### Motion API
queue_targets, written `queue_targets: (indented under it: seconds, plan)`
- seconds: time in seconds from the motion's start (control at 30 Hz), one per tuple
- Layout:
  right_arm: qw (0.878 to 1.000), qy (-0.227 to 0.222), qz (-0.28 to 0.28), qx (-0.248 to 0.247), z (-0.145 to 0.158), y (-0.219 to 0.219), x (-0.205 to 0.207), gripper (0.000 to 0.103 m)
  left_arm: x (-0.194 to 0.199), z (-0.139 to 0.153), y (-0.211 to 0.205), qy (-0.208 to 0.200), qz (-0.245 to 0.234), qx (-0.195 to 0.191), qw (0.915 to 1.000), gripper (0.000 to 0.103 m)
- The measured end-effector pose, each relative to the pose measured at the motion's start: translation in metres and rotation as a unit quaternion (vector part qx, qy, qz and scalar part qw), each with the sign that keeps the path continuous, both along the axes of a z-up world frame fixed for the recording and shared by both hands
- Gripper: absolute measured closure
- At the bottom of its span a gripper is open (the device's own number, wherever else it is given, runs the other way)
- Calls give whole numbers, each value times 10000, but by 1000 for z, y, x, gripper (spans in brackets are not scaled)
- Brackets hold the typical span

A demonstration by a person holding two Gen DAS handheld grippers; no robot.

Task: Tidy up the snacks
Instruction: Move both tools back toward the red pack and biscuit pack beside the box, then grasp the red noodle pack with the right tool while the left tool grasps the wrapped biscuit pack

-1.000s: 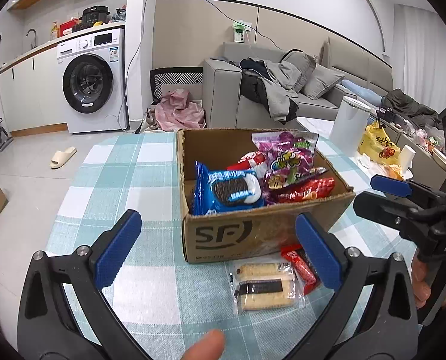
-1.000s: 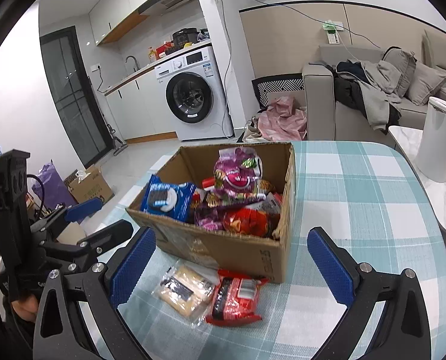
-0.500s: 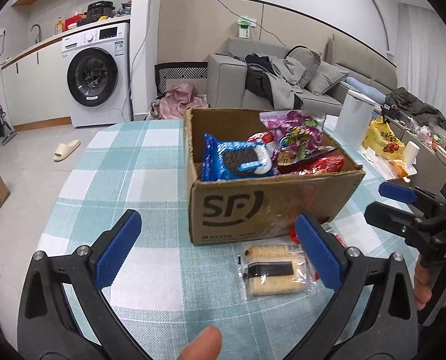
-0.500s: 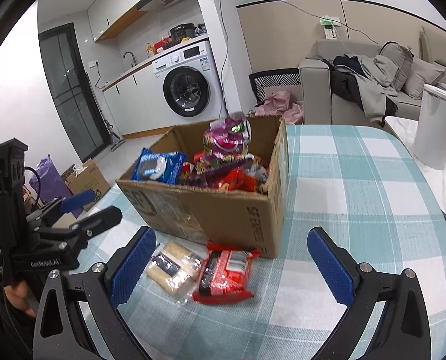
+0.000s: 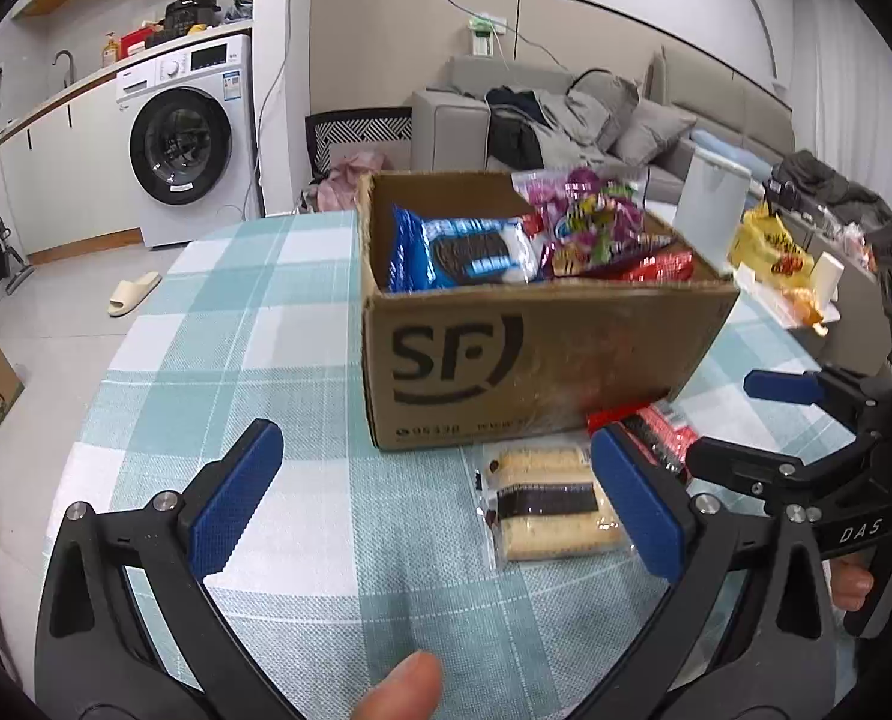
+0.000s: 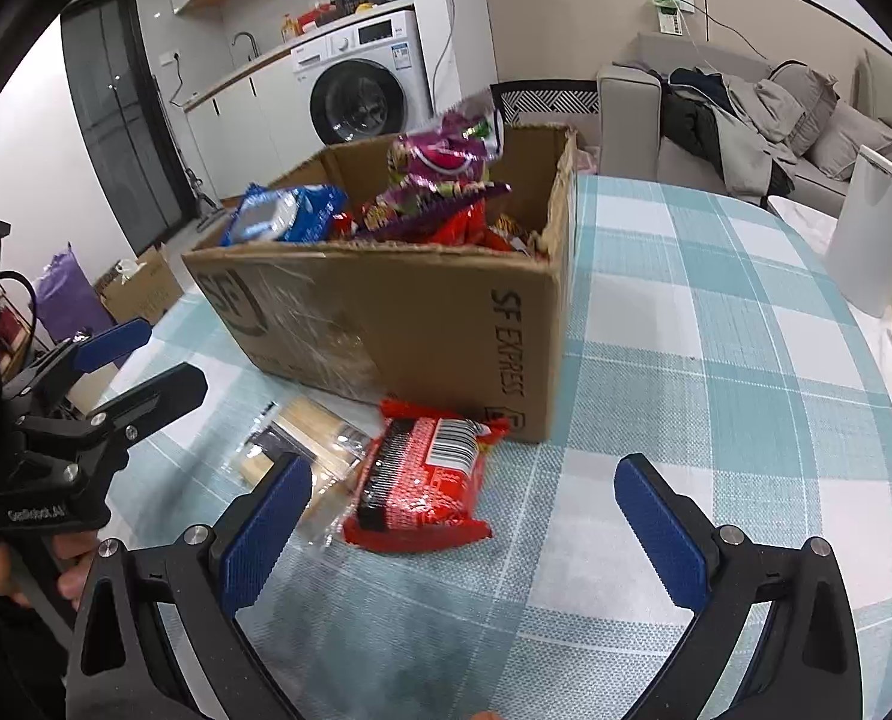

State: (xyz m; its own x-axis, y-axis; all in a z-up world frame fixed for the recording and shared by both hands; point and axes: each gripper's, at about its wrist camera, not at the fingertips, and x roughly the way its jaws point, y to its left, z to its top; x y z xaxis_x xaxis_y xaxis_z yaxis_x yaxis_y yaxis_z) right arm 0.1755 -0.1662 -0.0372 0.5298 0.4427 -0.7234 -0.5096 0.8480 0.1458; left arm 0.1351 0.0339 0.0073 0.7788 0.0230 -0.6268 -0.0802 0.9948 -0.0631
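Note:
A cardboard SF box [image 5: 542,354] [image 6: 422,312] stands on the checked table, holding a blue cookie pack [image 5: 458,252], purple candy bags [image 5: 590,216] and red packs. A clear-wrapped biscuit pack [image 5: 551,501] [image 6: 302,450] and a red snack pack [image 6: 425,480] [image 5: 656,429] lie on the table in front of the box. My left gripper [image 5: 440,498] is open and empty, low over the table with the biscuit pack by its right finger. My right gripper [image 6: 464,522] is open and empty, with the red pack between its fingers.
The table [image 6: 716,330] has a teal and white checked cloth. A white bin [image 6: 872,228] and a yellow bag [image 5: 770,246] stand off its right side. A washing machine [image 5: 188,144] and a sofa [image 5: 578,114] are behind.
Both grippers have dropped lower and moved closer to the box and the two packs in front of it. Both stay open.

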Motion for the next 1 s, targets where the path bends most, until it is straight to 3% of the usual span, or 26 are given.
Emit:
queue_targets:
  seconds: [0.4,0.7,0.9,1.0]
  plan:
    - [9985,401,-60,-359,-30,9,11,0,12,-21,-12,367,-349,-43,9987,1]
    - [9976,659,-128,-139,-37,-6,26,1,21,-34,-20,673,-475,-29,9966,1]
    - [9977,665,-18,-114,-35,-4,23,8,24,-42,-24,810,-539,-88,9952,1]
    - [9979,631,110,-47,-34,0,20,18,27,-48,-28,931,-609,-19,9938,1]
